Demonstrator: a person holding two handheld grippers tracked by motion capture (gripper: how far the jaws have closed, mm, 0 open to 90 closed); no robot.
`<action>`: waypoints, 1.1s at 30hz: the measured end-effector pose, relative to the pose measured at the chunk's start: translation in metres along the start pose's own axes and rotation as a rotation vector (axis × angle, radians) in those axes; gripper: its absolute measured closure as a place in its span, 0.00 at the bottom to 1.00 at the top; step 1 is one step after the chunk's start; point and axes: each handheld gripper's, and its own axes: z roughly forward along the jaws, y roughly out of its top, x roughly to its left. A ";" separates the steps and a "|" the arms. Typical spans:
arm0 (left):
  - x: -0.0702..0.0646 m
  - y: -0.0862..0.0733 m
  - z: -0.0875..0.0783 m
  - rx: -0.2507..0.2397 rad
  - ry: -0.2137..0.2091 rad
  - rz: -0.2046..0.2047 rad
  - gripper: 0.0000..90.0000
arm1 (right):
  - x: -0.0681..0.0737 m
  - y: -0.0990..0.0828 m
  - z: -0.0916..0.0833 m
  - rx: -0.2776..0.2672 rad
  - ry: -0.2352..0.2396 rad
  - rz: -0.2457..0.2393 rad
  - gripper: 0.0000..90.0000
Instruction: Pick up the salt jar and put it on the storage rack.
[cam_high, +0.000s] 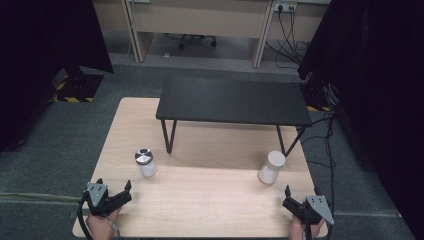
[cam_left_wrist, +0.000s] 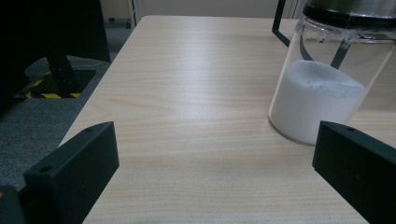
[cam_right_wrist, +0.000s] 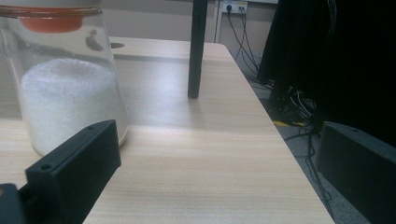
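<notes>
On the light wooden tabletop (cam_high: 210, 200) two clear jars stand upright, each part-filled with white powder. The jar with the metal lid (cam_high: 145, 162) stands toward the left, just ahead of the left tool (cam_high: 122, 192), which rests at the near left corner with its jaws spread wide and nothing between them. In the left gripper view that jar (cam_left_wrist: 327, 93) rises beside the right-hand jaw, apart from it. The jar with the white lid (cam_high: 272, 167) stands toward the right, ahead of the right tool (cam_high: 295, 197), whose jaws are likewise released and empty. In the right gripper view this jar (cam_right_wrist: 65, 93) stands behind the left-hand jaw; whether they touch cannot be told. A small black bench (cam_high: 232, 102) stands on the tabletop beyond both jars.
</notes>
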 end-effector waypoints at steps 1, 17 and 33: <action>0.000 0.000 0.000 0.002 0.001 0.001 0.00 | 0.000 0.000 0.000 0.000 0.000 -0.002 0.00; 0.001 0.004 0.001 0.017 -0.017 0.003 0.00 | 0.000 -0.003 -0.002 -0.018 0.004 -0.009 0.00; -0.004 0.007 -0.003 0.008 -0.061 0.013 0.00 | -0.003 -0.005 -0.003 -0.033 0.008 0.008 0.00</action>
